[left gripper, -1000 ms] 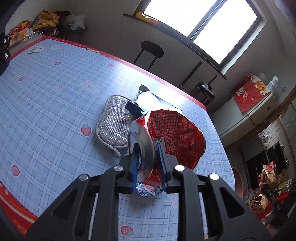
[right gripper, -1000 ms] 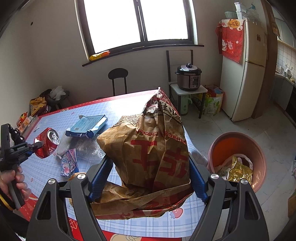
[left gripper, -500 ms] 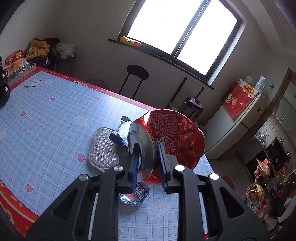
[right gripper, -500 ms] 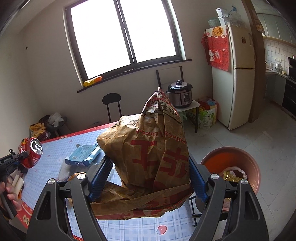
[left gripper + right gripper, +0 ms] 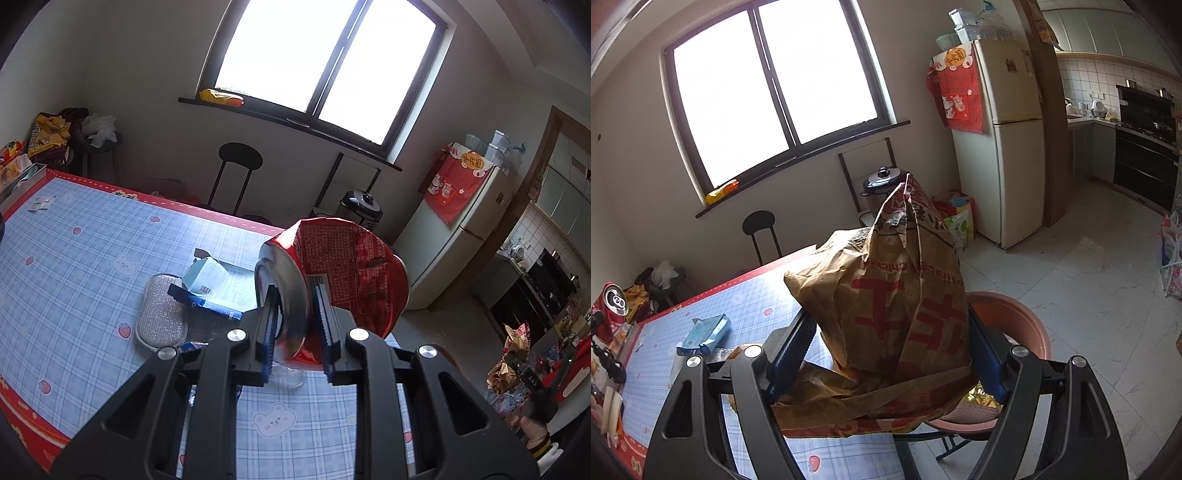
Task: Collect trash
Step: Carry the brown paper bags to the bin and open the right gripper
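Note:
My left gripper (image 5: 295,325) is shut on the rim of a crushed red drink can (image 5: 343,273), held well above the blue checked table (image 5: 92,251). The same can (image 5: 613,306) shows at the far left of the right wrist view. My right gripper (image 5: 886,350) is shut on a crumpled brown paper bag with red print (image 5: 897,295), jaws wide around it, past the table's right end. Behind the bag sits an orange bin (image 5: 1015,317) on the floor, mostly hidden by the bag.
On the table lie a grey scrubbing pad (image 5: 159,317), a pale blue carton (image 5: 218,284) and a small wrapper (image 5: 192,347). A black stool (image 5: 240,158), a rice cooker (image 5: 362,206) and a fridge (image 5: 1008,147) stand beyond. Tiled floor (image 5: 1089,295) stretches right.
The left gripper rose with the can, so the table dropped lower in its view. The right gripper swung right with the bag, off the table's end towards the orange bin.

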The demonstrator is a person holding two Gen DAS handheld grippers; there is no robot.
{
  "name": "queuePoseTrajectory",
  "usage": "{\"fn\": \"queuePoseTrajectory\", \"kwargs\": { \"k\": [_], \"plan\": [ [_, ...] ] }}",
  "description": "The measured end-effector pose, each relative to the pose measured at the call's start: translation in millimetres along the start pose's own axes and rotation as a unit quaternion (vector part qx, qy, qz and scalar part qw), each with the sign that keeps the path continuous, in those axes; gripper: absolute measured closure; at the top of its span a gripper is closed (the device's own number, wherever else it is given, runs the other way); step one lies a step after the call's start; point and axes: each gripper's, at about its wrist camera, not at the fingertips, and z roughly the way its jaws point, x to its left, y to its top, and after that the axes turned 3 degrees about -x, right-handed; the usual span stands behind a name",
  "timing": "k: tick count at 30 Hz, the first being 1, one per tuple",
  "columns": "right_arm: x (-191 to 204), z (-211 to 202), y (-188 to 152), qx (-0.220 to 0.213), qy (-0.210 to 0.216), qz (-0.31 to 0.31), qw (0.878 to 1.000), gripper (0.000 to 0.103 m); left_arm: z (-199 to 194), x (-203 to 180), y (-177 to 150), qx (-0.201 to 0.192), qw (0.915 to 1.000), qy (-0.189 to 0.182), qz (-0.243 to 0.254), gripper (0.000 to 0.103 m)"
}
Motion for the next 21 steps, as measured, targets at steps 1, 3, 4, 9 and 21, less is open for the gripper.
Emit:
{"fn": "queuePoseTrajectory", "kwargs": {
  "k": [1,3,4,9,21],
  "plan": [
    [-7.6,0.8,0.8,0.0,-0.005,0.002,1.0,0.026,0.8,-6.4,-0.3,0.0,1.0,-0.003,0.003,0.08],
    [-23.4,2.4,3.2,0.001,-0.016,0.005,1.0,0.026,3.0,-19.6,-1.5,0.0,0.9999,-0.007,0.008,0.08],
    [-31.1,5.0,5.8,0.002,-0.021,0.007,1.0,0.026,4.4,-25.9,-2.4,0.001,0.9999,-0.008,0.01,0.08],
    [-64.7,11.1,15.4,0.002,-0.046,0.007,0.999,0.026,10.2,-52.1,-8.0,0.002,0.9997,-0.014,0.018,0.08],
    [-100.8,55.6,25.7,0.038,-0.053,-0.015,0.998,0.024,24.0,-87.4,-27.5,0.019,0.9995,-0.009,0.025,0.08]
  ]
}}
